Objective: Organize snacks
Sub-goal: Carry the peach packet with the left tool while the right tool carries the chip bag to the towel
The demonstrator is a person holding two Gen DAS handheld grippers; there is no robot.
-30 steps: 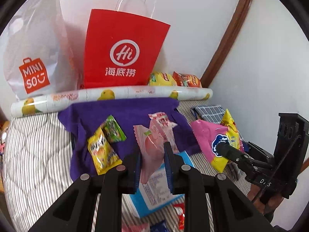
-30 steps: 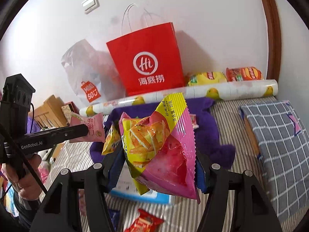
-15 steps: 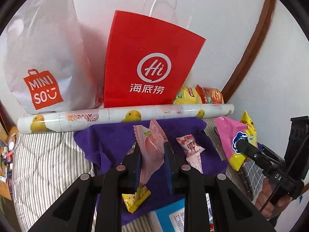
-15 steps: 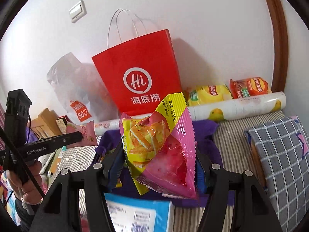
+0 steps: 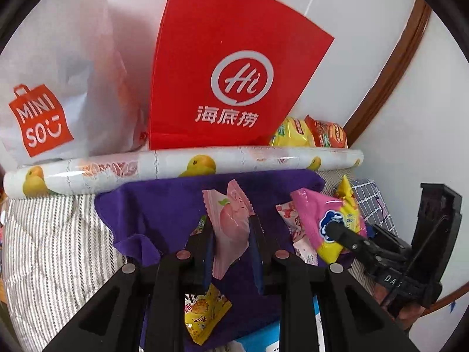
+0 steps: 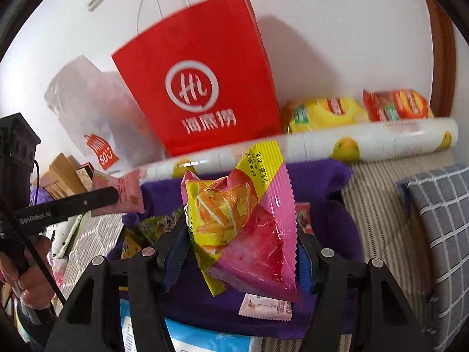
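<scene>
- Left wrist view: my left gripper [image 5: 231, 234] is clamped on a pink peach sachet [image 5: 230, 224] above the purple cloth [image 5: 164, 205] on the striped bedding [image 5: 52, 249]; a red paper bag [image 5: 231, 67] leans on the white wall [image 5: 366, 14].
- Right wrist view: my right gripper [image 6: 243, 252] is clamped on a pink-and-yellow chip bag [image 6: 246, 223] over the same cloth; a checked pillow [image 6: 439, 220] lies to the right.
</scene>
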